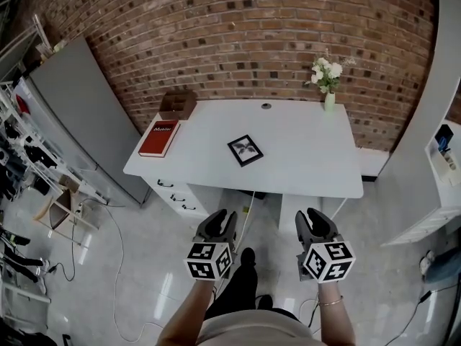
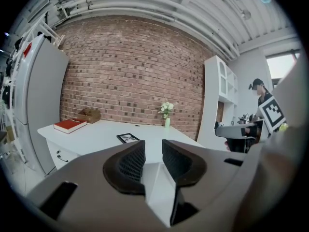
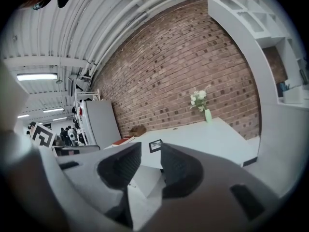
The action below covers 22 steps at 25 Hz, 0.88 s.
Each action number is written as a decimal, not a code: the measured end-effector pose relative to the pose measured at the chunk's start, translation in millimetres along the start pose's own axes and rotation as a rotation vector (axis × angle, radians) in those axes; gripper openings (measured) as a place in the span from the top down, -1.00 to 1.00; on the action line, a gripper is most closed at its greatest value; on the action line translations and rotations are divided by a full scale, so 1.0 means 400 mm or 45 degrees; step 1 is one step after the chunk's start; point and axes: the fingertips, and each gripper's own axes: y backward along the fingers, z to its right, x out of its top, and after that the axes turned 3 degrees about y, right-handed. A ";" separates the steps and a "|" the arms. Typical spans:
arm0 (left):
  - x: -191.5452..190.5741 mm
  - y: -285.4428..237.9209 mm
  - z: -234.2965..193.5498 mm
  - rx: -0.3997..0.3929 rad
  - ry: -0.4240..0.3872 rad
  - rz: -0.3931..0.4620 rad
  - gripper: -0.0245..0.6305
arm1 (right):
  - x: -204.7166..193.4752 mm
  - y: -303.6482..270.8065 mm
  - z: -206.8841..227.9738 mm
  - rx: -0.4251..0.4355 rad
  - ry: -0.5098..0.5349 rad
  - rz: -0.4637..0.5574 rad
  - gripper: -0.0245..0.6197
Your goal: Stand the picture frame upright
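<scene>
Frame [image 1: 245, 150], seemingly flat, beyond left gripper [image 1: 222, 219]

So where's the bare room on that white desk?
The desk is bare on its right half, between picture frame, vase and right edge, and along the front. It's crowded only at the left: red book, brown box.

Bright, even light leaves only a soft shadow under the white desk [image 1: 310, 164], with glare streaks on the floor [image 1: 148, 269] before it. Fisheye distortion bows the brick wall [image 1: 252, 42] behind the desk.
</scene>
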 end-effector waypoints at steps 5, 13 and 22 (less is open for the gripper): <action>0.011 -0.066 -0.035 0.006 0.029 -0.004 0.63 | -0.004 -0.067 0.007 0.016 -0.002 -0.047 0.58; 0.052 -0.239 -0.145 0.018 0.051 -0.007 0.50 | 0.044 -0.252 0.033 0.019 0.028 -0.035 0.58; 0.139 -0.426 -0.320 0.046 0.099 0.012 0.50 | 0.126 -0.509 0.040 0.049 0.101 -0.060 0.58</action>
